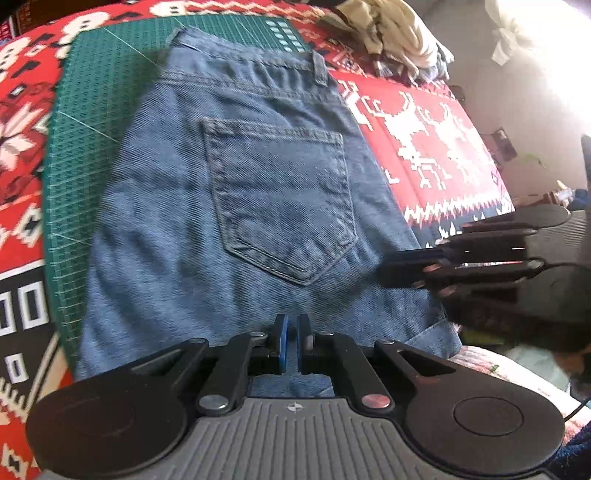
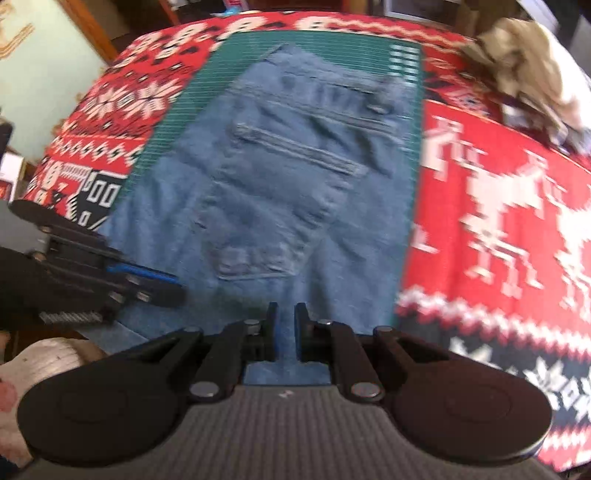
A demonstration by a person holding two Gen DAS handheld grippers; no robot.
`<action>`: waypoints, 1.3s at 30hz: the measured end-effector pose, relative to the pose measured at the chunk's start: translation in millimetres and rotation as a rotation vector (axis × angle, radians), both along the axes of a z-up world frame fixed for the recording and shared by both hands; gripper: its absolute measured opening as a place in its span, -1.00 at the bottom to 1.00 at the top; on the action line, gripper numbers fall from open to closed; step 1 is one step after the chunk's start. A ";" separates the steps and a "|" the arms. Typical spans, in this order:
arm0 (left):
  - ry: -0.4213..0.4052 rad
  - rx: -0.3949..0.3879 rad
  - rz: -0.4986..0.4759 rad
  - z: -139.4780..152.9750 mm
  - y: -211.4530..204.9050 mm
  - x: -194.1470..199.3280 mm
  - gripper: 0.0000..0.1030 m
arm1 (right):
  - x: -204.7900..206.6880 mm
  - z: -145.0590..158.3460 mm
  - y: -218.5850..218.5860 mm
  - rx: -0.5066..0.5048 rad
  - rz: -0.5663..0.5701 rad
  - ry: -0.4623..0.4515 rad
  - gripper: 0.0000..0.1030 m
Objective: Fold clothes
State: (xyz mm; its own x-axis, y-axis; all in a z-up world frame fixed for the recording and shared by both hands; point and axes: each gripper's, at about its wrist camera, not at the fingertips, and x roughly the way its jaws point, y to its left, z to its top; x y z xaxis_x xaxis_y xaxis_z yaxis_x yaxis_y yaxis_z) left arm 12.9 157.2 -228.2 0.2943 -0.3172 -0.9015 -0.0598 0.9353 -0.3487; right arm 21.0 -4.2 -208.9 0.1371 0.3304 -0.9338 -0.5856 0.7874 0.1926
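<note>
a: where are the jeans point(image 1: 236, 206) now?

b: they lie flat on the green cutting mat point(image 1: 96, 122), and the mat lies on a red blanket point(image 1: 436, 147) with white deer figures. the back pocket point(image 1: 280, 199) faces up and the waistband is at the far end. the right edge of the jeans goes over the mat onto the blanket.

a: and the left gripper point(image 1: 291, 341)?

b: it is low over the near part of the denim. its two fingers stand close together with only a thin gap, and i see the denim through the gap. whether it pinches the cloth, i cannot tell.

a: the right gripper point(image 2: 284, 330)?

b: also over the near end of the jeans, beside the left one. its jaws are a little more apart, a narrow gap, and nothing sits between them. the right wrist picture is blurred, so small details are not clear.

a: anything else on the bed?

b: a heap of pale clothes point(image 1: 388, 33) at the far right corner of the blanket, well apart from the jeans.
</note>
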 end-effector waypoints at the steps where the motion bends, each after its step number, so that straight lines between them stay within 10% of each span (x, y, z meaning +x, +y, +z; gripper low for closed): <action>1: 0.000 0.000 -0.003 -1.6 -1.7 -0.2 -0.94 | -2.4 -3.1 5.0 -0.004 0.011 0.004 -0.83; 31: 0.100 0.101 0.077 4.3 30.6 -34.5 -0.92 | -5.5 -5.3 -45.9 -0.088 -0.086 0.033 -0.86; 39: -0.008 0.155 0.105 24.7 54.4 -0.4 -0.90 | 19.8 15.0 -44.7 -0.037 -0.109 -0.016 -0.80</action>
State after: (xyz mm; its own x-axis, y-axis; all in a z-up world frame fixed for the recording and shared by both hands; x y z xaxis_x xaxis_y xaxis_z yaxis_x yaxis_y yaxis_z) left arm 12.6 211.7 -203.5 0.3258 -0.1415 -0.9348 -0.1578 0.9667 -0.2014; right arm 40.9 -49.0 -193.9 0.1856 0.2779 -0.9425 -0.4987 0.8531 0.1533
